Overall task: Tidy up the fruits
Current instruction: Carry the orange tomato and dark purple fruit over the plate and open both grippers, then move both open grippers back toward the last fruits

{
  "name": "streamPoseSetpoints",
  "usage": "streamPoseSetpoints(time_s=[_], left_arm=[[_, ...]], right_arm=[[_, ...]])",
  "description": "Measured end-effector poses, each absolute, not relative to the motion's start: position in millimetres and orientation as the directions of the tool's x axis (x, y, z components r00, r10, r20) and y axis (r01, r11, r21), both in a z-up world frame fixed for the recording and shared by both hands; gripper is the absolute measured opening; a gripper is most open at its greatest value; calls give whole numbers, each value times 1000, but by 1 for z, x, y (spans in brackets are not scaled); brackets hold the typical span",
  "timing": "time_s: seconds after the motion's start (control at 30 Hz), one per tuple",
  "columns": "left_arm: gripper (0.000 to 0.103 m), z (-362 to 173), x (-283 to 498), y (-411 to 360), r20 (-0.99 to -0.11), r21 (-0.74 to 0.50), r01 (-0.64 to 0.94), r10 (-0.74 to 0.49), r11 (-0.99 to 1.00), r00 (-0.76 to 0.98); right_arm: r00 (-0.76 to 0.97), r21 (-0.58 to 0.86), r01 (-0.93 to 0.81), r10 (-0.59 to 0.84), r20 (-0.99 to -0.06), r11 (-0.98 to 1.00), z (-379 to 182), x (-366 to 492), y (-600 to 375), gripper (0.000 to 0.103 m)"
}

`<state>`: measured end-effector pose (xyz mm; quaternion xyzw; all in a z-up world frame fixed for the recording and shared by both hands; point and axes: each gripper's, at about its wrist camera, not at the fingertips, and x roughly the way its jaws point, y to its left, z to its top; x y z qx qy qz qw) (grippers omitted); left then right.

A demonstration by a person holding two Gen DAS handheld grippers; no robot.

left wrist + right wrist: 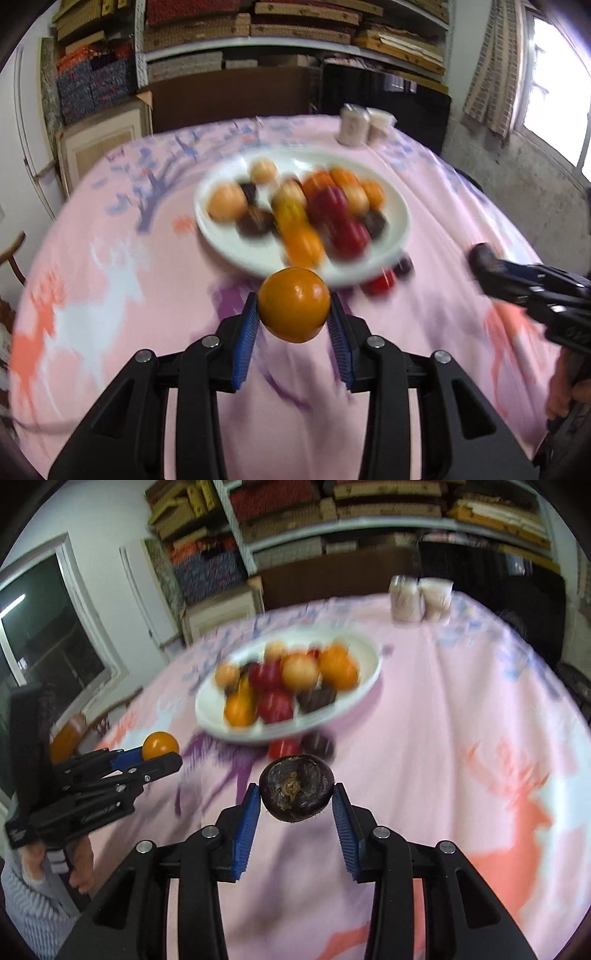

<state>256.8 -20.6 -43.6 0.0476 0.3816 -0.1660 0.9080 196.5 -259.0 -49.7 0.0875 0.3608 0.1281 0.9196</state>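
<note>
readable text: none, honestly
left gripper [159,755] body: some pale embossed lettering on its side, too blurry to make out
right gripper [480,258] body: faint marks near its lower edge, also unreadable
shelf boxes beyond both grippers: no legible labels

My two cameras sit on my hands and look down along my fingers. Both see the same white plate [214,229] [207,716] close ahead.
</note>
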Motion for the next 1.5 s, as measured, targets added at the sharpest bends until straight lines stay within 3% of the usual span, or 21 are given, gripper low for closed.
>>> streamPoseSetpoints(time_s=[0.13,0.27,0.47,0.73,0.83,0.97,1.07,1.3,1.5], left_arm=[[36,-13,312,-21,-690,-30,307,-242,951,682],[36,-6,372,-30,-682,4,277,-200,961,703],[36,-38,441,-39,-725,-31,275,-211,961,656],[37,-78,483,-37,-778,-83,268,-231,960,585],[37,-79,486,-37,-775,-77,273,-230,959,589],[49,-74,485,-38,-771,-78,276,-234,958,592],[51,-61,477,-37,-757,-70,268,-226,961,613],[51,-12,434,-34,-709,-42,286,-230,957,666],[60,33,384,-29,-648,-23,286,-232,958,725]], right_arm=[[764,197,-177,261,-591,964,-5,236,-266,41],[752,170,-196,260,-606,966,8,305,-256,41],[659,179,-227,286,-695,957,-23,397,-227,41],[552,164,-233,269,-789,958,-69,459,-201,41],[538,138,-245,253,-804,960,-75,466,-192,42],[560,94,-244,220,-799,965,-71,465,-188,43],[573,86,-244,215,-791,966,-59,456,-190,43],[628,78,-249,222,-746,965,-12,417,-193,43],[698,64,-271,241,-674,961,41,361,-193,49]])
